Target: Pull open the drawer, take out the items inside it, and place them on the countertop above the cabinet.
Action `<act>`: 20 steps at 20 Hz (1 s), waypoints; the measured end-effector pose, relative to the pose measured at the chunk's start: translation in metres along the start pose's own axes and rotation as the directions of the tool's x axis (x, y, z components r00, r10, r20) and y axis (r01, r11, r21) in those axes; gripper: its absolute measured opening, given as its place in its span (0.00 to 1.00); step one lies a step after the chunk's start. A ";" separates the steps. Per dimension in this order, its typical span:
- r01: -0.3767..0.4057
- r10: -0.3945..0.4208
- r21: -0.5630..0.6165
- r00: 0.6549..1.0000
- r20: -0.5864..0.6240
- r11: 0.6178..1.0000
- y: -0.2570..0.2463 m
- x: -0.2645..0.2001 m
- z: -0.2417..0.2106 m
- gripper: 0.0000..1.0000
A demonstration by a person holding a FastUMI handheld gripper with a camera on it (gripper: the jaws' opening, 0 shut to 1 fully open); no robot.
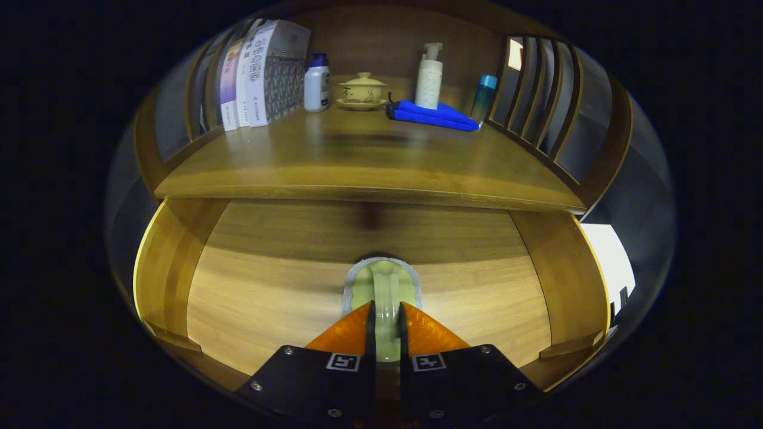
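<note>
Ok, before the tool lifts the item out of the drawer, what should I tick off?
1. Drawer pulled open: ok.
2. Tool closed on the pale green brush, fingers pressing its handle from both sides: ok.
3. Brush clear of the drawer floor: cannot tell.
4. Free countertop in front of the teacup and blue cloth: ok.
5. Other items left in the drawer: none visible, ok.
</note>
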State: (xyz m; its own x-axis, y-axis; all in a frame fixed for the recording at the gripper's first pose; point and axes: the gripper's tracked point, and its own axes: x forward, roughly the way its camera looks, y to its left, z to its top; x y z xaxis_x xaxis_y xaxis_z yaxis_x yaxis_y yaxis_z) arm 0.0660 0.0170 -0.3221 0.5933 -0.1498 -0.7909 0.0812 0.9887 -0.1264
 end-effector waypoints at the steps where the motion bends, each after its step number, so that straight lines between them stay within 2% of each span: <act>1: -0.014 0.014 -0.002 1.000 0.019 1.000 0.004 -0.008 0.002 0.16; 6: -0.027 0.036 -0.050 0.983 0.180 0.998 0.001 -0.067 0.033 0.15; 11: -0.085 0.074 0.018 0.939 0.336 0.996 0.004 -0.101 0.099 0.15; 17: -0.140 0.104 0.045 0.883 0.457 0.989 0.004 -0.078 0.177 0.15; 20: -0.103 0.079 0.025 0.877 0.474 0.994 -0.007 -0.048 0.204 0.15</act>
State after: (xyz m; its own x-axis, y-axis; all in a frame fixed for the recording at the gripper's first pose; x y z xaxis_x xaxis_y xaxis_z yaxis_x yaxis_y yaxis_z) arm 0.2004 0.0192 -0.1609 0.9065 -0.0482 -0.4194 0.0395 0.9988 -0.0294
